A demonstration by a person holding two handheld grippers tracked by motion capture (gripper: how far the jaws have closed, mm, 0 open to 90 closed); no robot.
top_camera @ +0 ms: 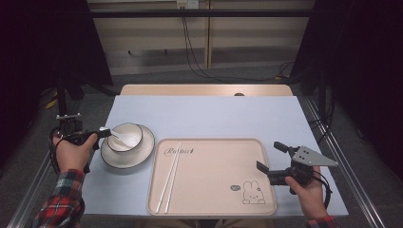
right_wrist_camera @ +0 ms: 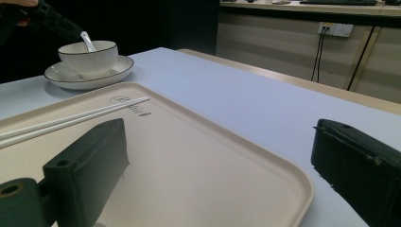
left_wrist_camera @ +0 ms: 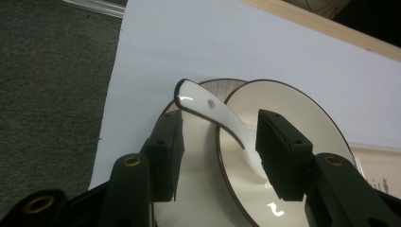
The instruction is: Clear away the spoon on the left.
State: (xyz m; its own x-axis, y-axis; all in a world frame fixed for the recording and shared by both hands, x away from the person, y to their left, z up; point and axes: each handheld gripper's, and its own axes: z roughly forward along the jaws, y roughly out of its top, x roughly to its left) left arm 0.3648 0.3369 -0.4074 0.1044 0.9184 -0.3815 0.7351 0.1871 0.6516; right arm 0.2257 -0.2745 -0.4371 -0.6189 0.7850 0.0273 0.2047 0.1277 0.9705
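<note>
On the pale blue table [top_camera: 214, 114], the spoon [left_wrist_camera: 222, 124] resting in the bowl [left_wrist_camera: 293, 132] is straddled by the spread jaws of the left gripper [left_wrist_camera: 217, 142], so closing on its handle is judged next, while the right gripper [top_camera: 271, 159] is held open beside the tray [top_camera: 214, 190].

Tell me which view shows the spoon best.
The left gripper view: the white spoon fills mid-frame, handle rising between the open left gripper jaws, over the bowl. The high view shows it small in the bowl; the right gripper view shows just its handle, far off.
</note>
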